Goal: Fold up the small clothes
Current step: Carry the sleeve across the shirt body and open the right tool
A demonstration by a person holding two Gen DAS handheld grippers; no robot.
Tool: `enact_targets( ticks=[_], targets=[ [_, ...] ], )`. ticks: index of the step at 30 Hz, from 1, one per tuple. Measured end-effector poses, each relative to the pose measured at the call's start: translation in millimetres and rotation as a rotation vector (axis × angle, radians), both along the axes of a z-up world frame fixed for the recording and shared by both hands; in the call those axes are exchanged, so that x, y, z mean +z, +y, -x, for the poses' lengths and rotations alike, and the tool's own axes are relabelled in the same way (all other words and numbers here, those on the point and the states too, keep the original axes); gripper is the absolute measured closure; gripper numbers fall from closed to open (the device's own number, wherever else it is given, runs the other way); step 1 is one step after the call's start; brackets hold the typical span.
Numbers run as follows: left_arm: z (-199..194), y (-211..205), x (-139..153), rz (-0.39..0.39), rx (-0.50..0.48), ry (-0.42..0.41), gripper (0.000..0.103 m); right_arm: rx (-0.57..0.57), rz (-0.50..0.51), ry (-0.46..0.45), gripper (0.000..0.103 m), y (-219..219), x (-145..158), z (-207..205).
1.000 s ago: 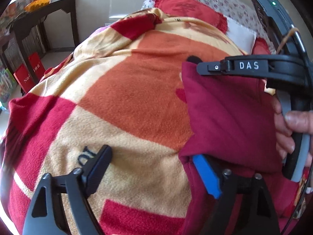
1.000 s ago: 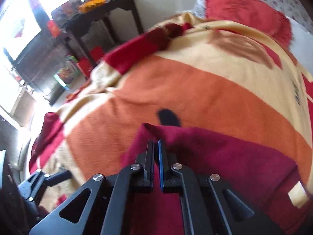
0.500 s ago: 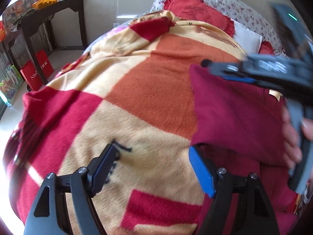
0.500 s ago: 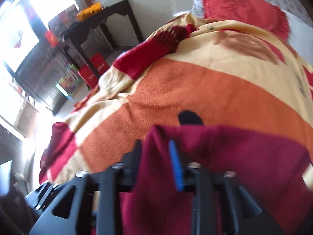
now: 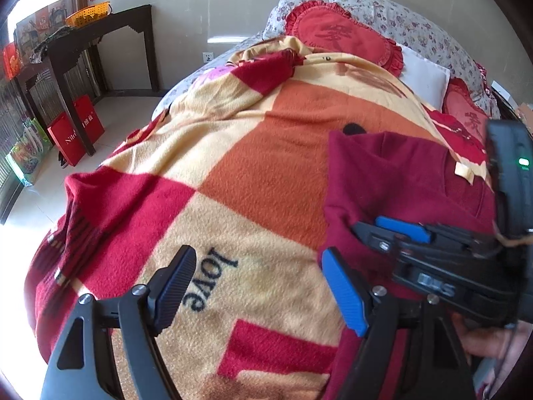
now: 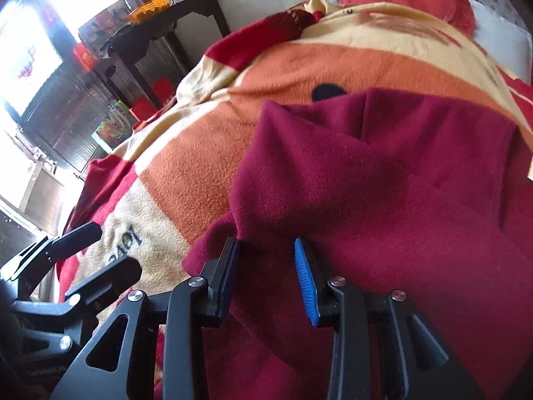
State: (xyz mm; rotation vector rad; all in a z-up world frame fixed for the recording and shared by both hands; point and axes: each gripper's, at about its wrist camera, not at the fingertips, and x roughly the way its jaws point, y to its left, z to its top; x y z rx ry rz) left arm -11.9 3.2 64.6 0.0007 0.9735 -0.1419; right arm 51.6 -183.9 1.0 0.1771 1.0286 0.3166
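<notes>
Since a second ago the right gripper (image 6: 266,276) has let go of the far corner of the maroon garment (image 6: 383,180) and slid back to its near edge, and its fingers, then pressed together, now stand parted. Cloth bunches up between the black finger (image 6: 223,276) and the blue-padded one, but neither pad visibly presses on it. The garment lies folded on the right part of the checked fleece blanket (image 5: 253,173) that covers the bed, its left edge straight, a pale label (image 5: 464,170) showing at its far right side. In the left wrist view the right gripper lies low over the garment's near part, with a hand (image 5: 489,343) behind it. The left gripper (image 5: 260,290) hangs above the blanket with its fingers spread wide and nothing between them; under the gap the word "love" (image 5: 210,280) is printed on a cream square, and its blue pad sits just beside the garment's left edge. Farther off, red frilled cushions (image 5: 336,33) and a white pillow (image 5: 423,76) rest at the head of the bed, and a dark console table (image 5: 110,30) with a yellow basket (image 5: 88,13) stands by the wall, a red bag (image 5: 75,130) at its foot.
</notes>
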Motion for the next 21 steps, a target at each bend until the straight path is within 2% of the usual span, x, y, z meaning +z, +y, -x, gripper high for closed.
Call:
enact_targets(
  ticks=[4,8,10,13,15,17,19,21],
  targets=[
    [-7.6,-18.3,1.4,0.015,-0.02,-0.001,0.019,-0.076,-0.08,0.001,0.087,-34.7,17.6,23.5],
    [-14.5,-44.8,-7.1,-0.023,-0.058,-0.005,0.018,-0.182,-0.002,-0.011,0.087,-79.5,24.4,53.7],
    [-18.4,-55.2,-16.7,-0.04,-0.071,0.009,0.018,-0.257,0.028,0.025,0.087,-103.7,15.9,63.6],
    [-25.2,-67.7,-38.9,-0.087,-0.079,0.048,0.016,-0.304,-0.05,0.073,0.087,-127.4,-2.1,71.5],
    [-26.1,-67.4,-44.2,-0.084,-0.076,0.053,0.011,-0.315,-0.087,0.068,0.087,-133.8,1.3,76.4],
    [-26.4,-65.2,-43.5,-0.077,-0.066,0.053,0.01,-0.352,-0.087,0.042,0.087,-145.6,14.0,85.9],
    [-26.2,-64.6,-42.3,-0.075,-0.071,0.055,0.01,-0.413,-0.087,-0.025,0.087,-164.3,29.8,102.8],
    [-23.3,-65.2,-38.8,-0.081,-0.076,0.046,0.01,-0.515,-0.027,-0.065,0.083,-190.5,40.6,120.8]
  ],
)
